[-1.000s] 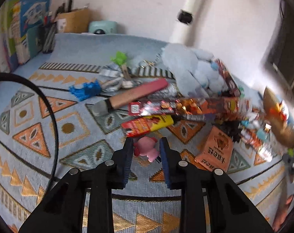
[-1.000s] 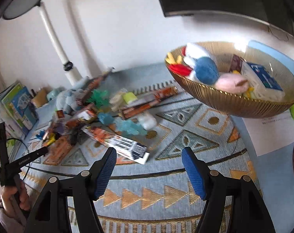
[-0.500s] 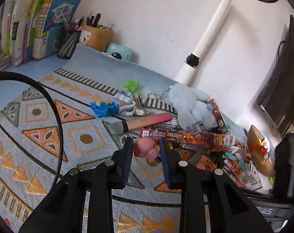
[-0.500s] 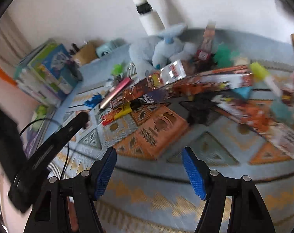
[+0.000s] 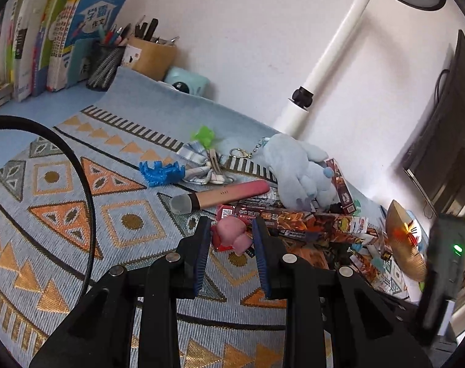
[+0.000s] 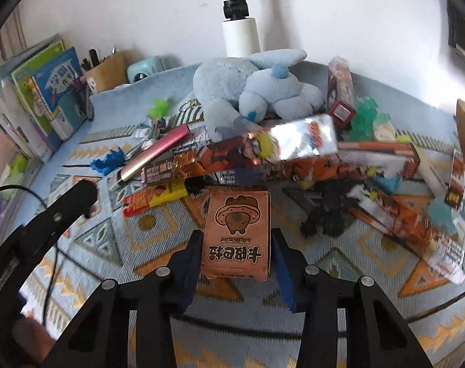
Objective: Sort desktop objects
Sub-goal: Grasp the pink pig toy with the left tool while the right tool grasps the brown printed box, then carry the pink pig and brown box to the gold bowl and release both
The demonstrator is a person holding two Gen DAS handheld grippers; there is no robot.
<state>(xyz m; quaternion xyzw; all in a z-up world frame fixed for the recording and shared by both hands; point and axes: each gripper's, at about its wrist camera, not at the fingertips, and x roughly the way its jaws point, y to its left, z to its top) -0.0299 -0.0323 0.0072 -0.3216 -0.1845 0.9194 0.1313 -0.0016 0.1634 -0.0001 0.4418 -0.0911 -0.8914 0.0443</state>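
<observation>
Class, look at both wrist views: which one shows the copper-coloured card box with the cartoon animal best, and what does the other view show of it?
The right wrist view: the card box lies centred, its whole printed top showing, between the right gripper fingers. In the left wrist view I cannot pick it out; the left gripper and pink toy block that area.

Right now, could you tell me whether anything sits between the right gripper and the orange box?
Nothing visible does: the orange box already lies between the right gripper's jaws, which have just been closing around it.

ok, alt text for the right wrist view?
The right tongs straddle an orange box with a cartoon animal on a patterned cloth. Behind it lie long snack boxes, a pale blue plush and a pink pen-like stick.
</observation>
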